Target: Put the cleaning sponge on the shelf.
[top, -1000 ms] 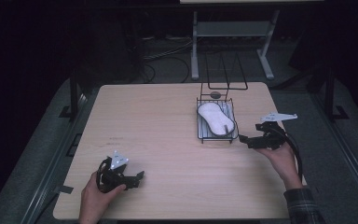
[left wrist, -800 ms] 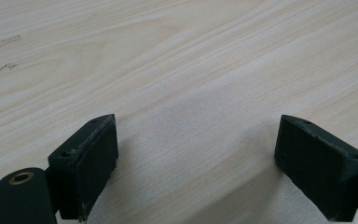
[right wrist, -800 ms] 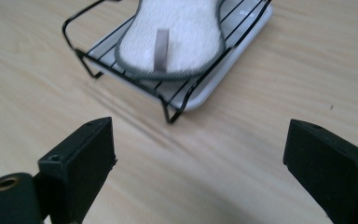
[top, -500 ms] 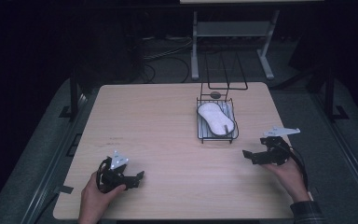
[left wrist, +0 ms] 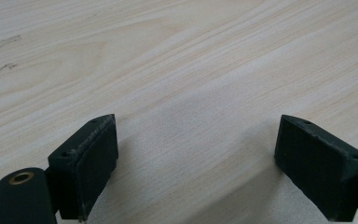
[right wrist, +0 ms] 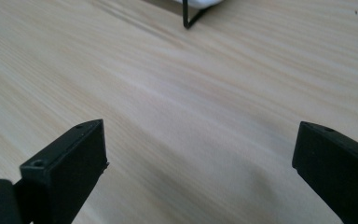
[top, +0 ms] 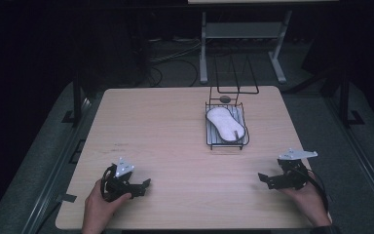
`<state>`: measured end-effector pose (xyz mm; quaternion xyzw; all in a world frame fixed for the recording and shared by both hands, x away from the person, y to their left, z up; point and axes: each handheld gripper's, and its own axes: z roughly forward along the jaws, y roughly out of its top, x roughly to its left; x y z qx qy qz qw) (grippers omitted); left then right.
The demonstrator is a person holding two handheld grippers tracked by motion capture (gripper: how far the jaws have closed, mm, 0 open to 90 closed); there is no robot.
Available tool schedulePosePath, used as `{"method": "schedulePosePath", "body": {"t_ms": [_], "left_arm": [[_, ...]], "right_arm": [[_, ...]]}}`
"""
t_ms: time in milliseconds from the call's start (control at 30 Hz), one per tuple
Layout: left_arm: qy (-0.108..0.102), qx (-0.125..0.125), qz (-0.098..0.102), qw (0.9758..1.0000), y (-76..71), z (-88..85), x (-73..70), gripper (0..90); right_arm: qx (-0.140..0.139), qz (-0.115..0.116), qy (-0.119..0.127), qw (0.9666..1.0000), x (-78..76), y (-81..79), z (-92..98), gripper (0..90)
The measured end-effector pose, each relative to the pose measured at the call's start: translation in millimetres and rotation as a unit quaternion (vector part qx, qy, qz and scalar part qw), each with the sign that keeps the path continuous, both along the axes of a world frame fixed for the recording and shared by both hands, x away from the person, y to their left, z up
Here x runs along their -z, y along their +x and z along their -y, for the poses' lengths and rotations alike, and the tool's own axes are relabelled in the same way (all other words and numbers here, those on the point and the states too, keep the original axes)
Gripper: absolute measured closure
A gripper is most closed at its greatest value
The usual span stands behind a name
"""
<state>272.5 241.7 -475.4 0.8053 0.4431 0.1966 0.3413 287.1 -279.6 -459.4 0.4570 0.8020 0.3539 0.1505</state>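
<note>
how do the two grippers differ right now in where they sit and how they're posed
The left gripper sits at the table's near left, far from the wire basket; the right gripper sits at the near right, closer to the basket. The left points right, the right points left. Both are open, holding nothing, low over bare wood.

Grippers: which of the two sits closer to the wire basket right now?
The right gripper, near the table's right edge, just below and right of the wire basket. The left gripper rests far off at the near-left corner. Both stand open and empty.
</note>
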Motion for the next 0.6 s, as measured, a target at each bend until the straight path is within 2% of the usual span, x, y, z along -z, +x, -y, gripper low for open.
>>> {"method": "schedulePosePath", "body": {"t_ms": [333,600], "left_arm": [[0.000,0.000,0.000,1.0000,0.0,0.0,0.0,12.6],[0.000,0.000,0.000,1.0000,0.0,0.0,0.0,12.6]], "right_arm": [[0.019,-0.003,-0.007,0.9998,13.5,-8.9,6.5,1.6],[0.023,-0.002,-0.013,0.9996,16.7,-10.5,6.9,1.6]]}}
